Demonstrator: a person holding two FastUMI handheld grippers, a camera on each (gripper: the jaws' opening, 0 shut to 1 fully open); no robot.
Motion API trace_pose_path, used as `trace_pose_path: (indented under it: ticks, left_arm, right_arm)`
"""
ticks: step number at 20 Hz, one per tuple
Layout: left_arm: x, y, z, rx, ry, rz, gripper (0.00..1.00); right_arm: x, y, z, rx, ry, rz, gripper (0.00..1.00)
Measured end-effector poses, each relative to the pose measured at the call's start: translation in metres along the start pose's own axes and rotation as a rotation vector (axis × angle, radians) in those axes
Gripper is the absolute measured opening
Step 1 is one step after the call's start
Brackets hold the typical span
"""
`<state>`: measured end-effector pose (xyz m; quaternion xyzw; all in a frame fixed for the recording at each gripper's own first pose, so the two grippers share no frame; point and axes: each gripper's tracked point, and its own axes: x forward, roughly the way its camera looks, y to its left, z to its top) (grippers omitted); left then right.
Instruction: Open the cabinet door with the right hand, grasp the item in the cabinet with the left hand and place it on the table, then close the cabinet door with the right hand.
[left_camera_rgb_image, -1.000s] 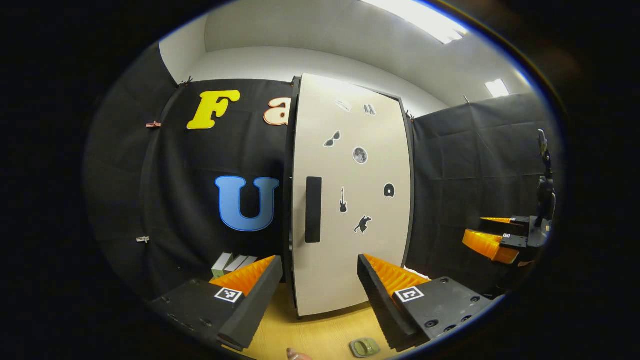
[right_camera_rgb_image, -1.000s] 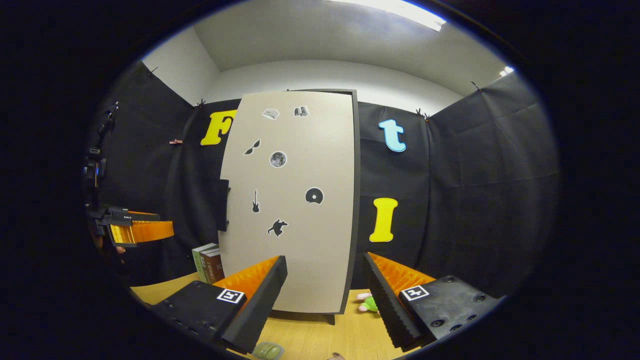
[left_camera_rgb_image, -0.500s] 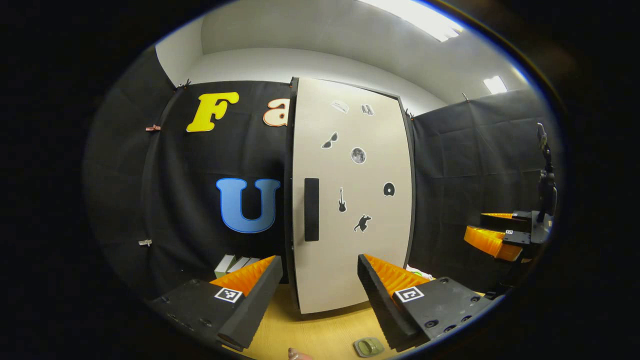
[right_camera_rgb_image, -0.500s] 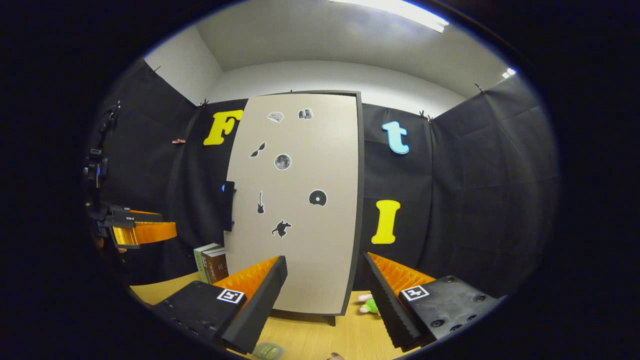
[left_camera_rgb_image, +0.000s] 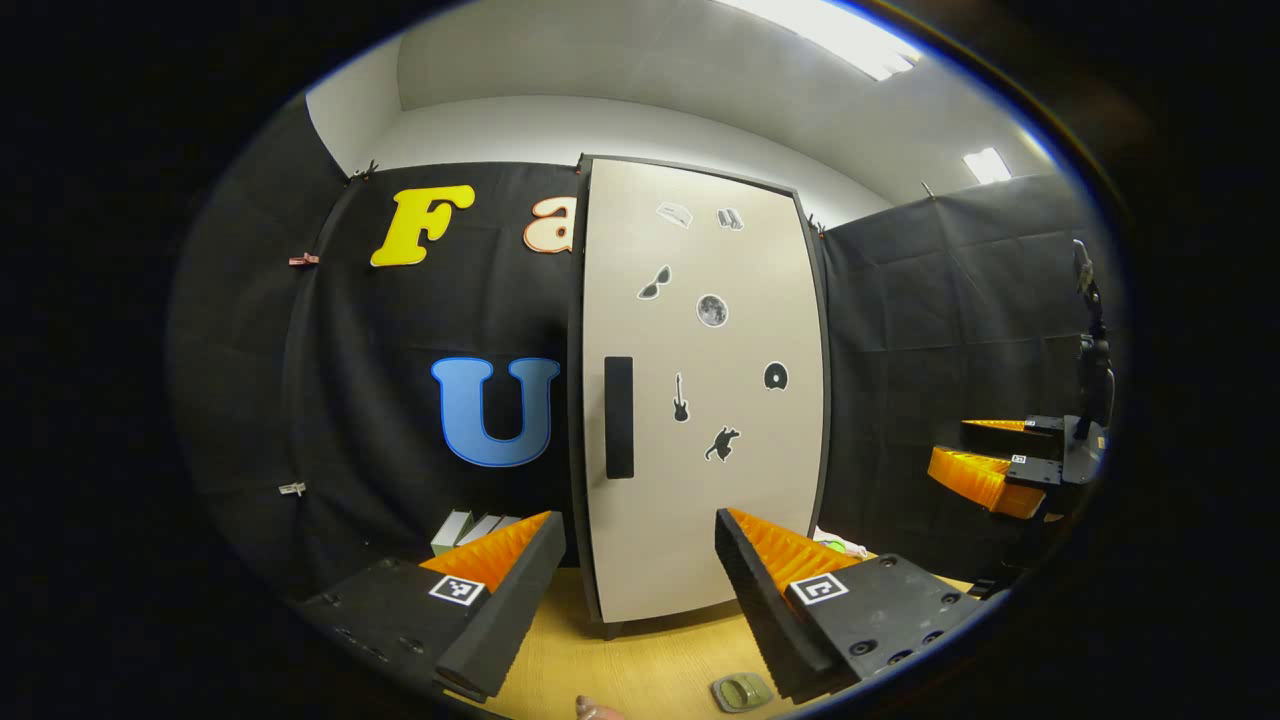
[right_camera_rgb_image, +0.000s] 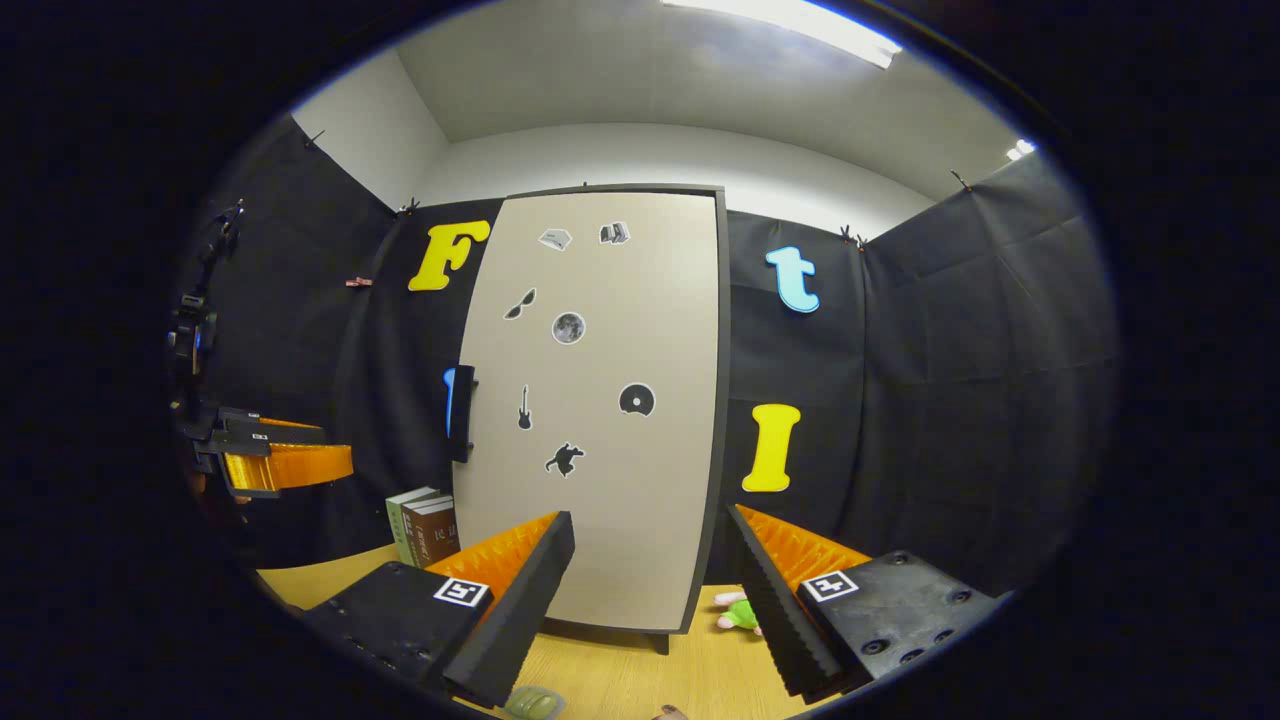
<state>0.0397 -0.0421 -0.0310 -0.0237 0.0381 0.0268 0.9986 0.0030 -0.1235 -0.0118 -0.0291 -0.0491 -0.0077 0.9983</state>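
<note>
Left gripper view: faces a tall pale cabinet door (left_camera_rgb_image: 700, 400) at centre frame, seemingly flush with its dark frame, so nothing inside to be seen. Carries a dark upright handle (left_camera_rgb_image: 619, 417) near its left edge and a scatter of small stickers (left_camera_rgb_image: 711, 310) over the upper and middle panel. At the bottom of the frame, left tongs (left_camera_rgb_image: 640, 525) spread wide, pinching nothing, well short of the door. Between and below them, bare wooden bench (left_camera_rgb_image: 640, 670), with a small olive-green item (left_camera_rgb_image: 741, 691) lying flat at lower centre-right, just beside the right-hand finger. Left of the door's foot, a few books (left_camera_rgb_image: 470, 525) standing upright against the black cloth wall. At the far right edge, right tongs (left_camera_rgb_image: 985, 465) held level in the air, spread, pinching nothing, apart from the door. Right gripper view: meets the same door slightly from the right, handle at the door's left edge. At the bottom, right tongs spread wide and apart from the door. Just left of the right-hand finger, a green and pink plush toy (right_camera_rgb_image: 738, 610) on the bench beside the cabinet's foot. At mid-left, left tongs held level above the bench; at the bottom edge, the olive-green item again, partly cut off.
</note>
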Motion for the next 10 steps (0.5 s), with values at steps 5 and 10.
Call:
trace_pose_path:
  ticks: [5, 10]
  left_arm:
    - [0.0005, -0.0001, -0.0009, -0.003, 0.001, -0.001, 0.95]
    - [-0.0002, 0.0003, -0.0022, -0.004, 0.004, 0.002, 0.95]
  right_arm:
    - [-0.0022, -0.0024, 0.0006, 0.004, -0.002, -0.002, 0.97]
    - [-0.0033, -0.0024, 0.0004, -0.010, -0.001, -0.002, 0.97]
